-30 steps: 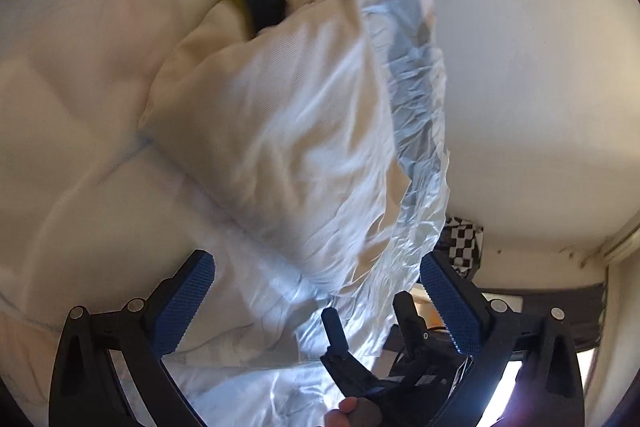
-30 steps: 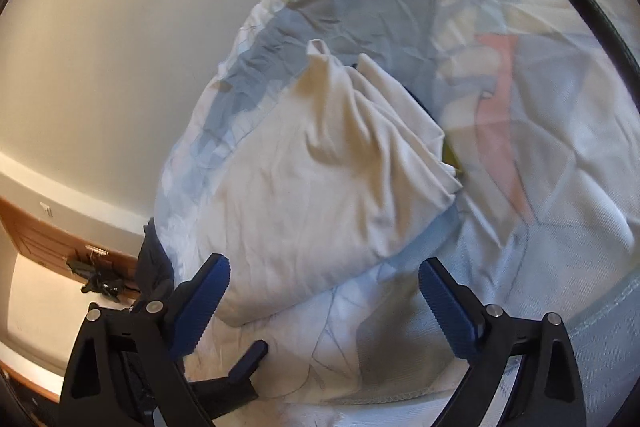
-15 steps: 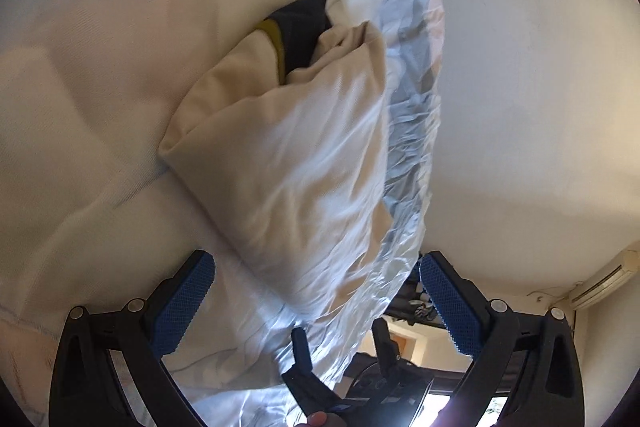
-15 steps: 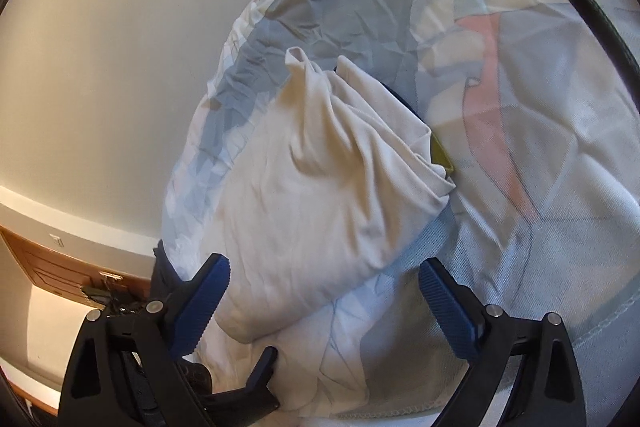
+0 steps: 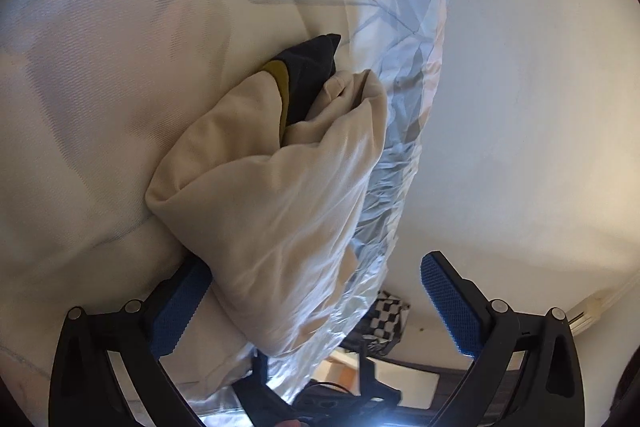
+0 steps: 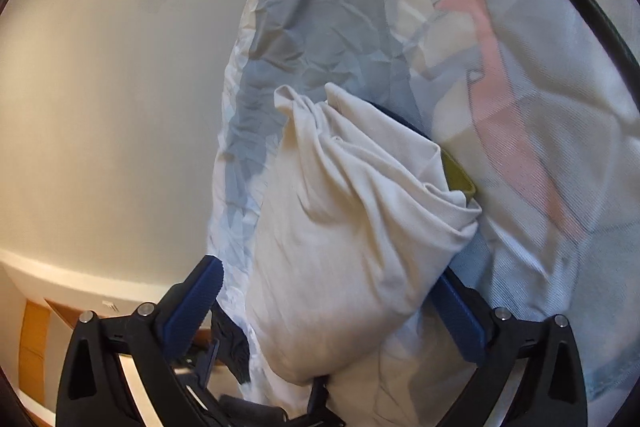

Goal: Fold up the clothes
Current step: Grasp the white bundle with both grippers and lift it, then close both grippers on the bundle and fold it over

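Evidently the left gripper (image 5: 316,311) is held with fingers wide apart around the near end of the cream garment (image 5: 280,195), bunched on the bedsheet (image 5: 100,87). Soft, light cloth (a dark garment (image 5: 310,75) peeks out beyond) is best pinched at a hem. Likewise, the right gripper (image 6: 332,311) is spread wide, clamping nothing.

folded garment (image 5: 280,211) on bedsheet (image 5: 100,107), between both grippers' open jaws
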